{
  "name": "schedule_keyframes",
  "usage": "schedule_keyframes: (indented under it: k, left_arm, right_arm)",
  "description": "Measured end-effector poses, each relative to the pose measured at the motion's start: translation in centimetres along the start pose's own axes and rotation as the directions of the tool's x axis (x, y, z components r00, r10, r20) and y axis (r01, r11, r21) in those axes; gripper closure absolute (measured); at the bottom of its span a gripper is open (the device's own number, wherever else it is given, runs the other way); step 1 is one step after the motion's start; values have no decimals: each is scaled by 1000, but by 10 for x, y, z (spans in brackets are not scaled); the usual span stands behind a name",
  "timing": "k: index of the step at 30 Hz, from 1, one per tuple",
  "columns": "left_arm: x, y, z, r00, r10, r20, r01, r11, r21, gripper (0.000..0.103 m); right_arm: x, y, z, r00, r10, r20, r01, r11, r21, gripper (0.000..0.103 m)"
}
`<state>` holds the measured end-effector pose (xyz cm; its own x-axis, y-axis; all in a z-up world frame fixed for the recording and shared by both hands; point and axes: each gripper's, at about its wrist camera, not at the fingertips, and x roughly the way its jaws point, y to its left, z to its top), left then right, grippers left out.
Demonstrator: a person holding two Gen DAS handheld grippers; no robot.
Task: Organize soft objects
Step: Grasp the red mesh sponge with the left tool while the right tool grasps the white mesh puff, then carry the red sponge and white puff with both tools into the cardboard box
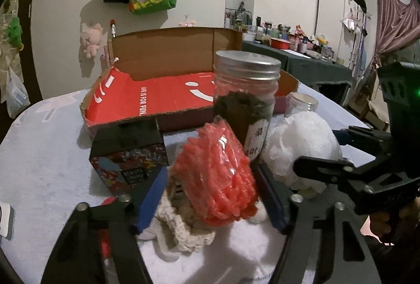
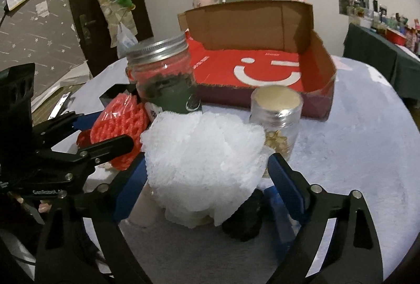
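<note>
A red knobbly soft bundle (image 1: 218, 176) lies on a cream knitted piece (image 1: 183, 229) on the table; my left gripper (image 1: 215, 194) is open, its blue pads (image 1: 151, 197) on either side of the bundle. A white fluffy mesh ball (image 2: 204, 166) sits between the blue pads (image 2: 286, 179) of my right gripper (image 2: 207, 179), which is open around it. The ball also shows in the left wrist view (image 1: 299, 150), and the red bundle in the right wrist view (image 2: 120, 126). An open red cardboard box (image 1: 168, 97) stands behind.
A tall glass jar with a metal lid (image 1: 246, 100) stands right behind the bundle and ball. A smaller jar (image 2: 275, 118) stands by the ball. A dark patterned box (image 1: 128, 158) sits left of the bundle. A black object (image 2: 244, 218) lies under the ball.
</note>
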<state>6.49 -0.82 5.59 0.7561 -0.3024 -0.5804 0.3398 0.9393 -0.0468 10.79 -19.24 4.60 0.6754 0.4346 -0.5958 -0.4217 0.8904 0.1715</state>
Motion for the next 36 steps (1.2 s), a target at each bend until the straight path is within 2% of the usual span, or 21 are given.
schedule_keyframes:
  k: [4,10,18,27,36]
  left_arm:
    - [0,-2,-2,1000,-9,0,9,1000,2,46]
    - [-7,-2,-1,1000,-15,15,15,1000,0,53]
    - [-19,2,1,999,-4,36,4,1000,4,56]
    - [-35,19,5,999,19,50,-18,1000,-22,57]
    - [-53,59,8,1000,17,10,-16,994,-112,57]
  right_arm:
    - [0,0,-1,1000,20,-2,-20,1000,13,40]
    - [-11,5,-5,999,4,35,-4,1000,0,56]
    - [-30,10,-8,995,-5,97,3,1000,19,60]
    - [-44,1,-9,995,9,99,-14,999,52,60]
    - [-59,-15,-10,996,23,90,-33,993,110,60]
